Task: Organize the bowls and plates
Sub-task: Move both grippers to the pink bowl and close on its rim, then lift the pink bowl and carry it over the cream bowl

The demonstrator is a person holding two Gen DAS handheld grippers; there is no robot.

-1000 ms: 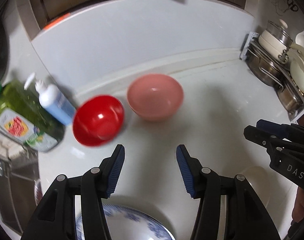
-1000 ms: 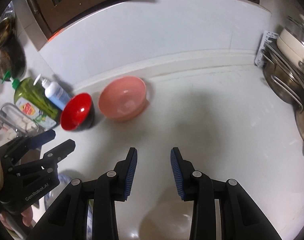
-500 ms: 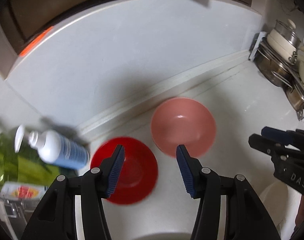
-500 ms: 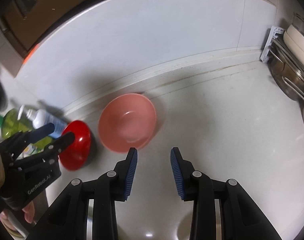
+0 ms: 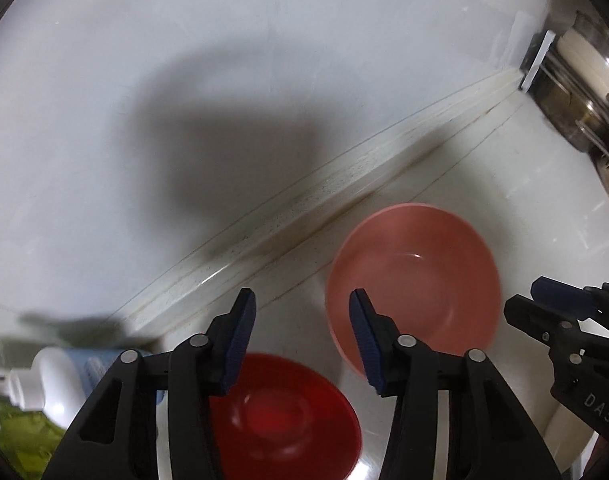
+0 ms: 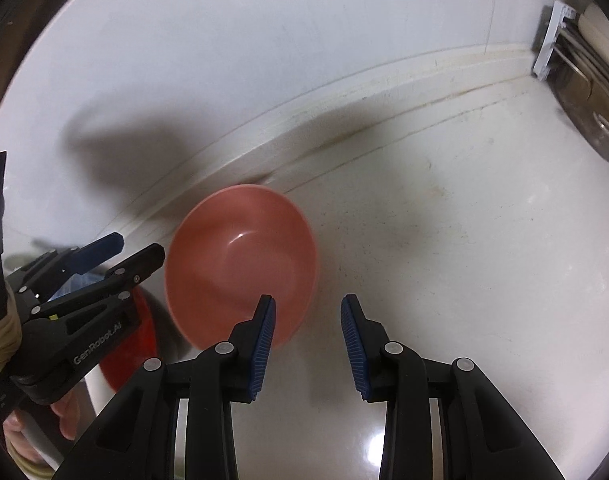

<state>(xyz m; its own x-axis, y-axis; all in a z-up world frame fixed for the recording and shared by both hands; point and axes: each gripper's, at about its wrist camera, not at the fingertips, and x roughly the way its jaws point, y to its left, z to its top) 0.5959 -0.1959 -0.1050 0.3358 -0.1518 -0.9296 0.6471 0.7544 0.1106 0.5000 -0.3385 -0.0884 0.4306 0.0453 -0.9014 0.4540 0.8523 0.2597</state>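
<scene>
My left gripper (image 5: 300, 340) is spread wide with nothing between its blue-padded fingers. It hangs over the white countertop (image 5: 516, 168), with the near rim of the red bowl (image 5: 288, 412) below and between the two fingers. The red bowl sits upright, its left part hidden behind the left finger. The pink bowl (image 5: 416, 280) stands upright just to the right of the red one; whether their rims touch I cannot tell, because the right finger covers the gap. The right finger's tip overlaps the pink bowl's left rim in this view.

My right gripper (image 6: 307, 344) is also wide apart and empty. Its left finger lies over the near right edge of the pink bowl (image 6: 240, 272); its right finger is over bare countertop (image 6: 464, 240).

Edges: the pink bowl's far rim lies close to the raised ledge (image 6: 344, 92) where the countertop meets the white wall (image 6: 264, 40), leaving only a narrow strip behind it. To the left, a white pump bottle (image 5: 52, 376) with a blue label and a green bottle (image 5: 12, 432) stand close beside the red bowl. To the right, a rack of metal pots (image 5: 584, 92) closes off the far corner.

Open room: the widest clear surface is the countertop to the right of the pink bowl, between it and the pot rack.
</scene>
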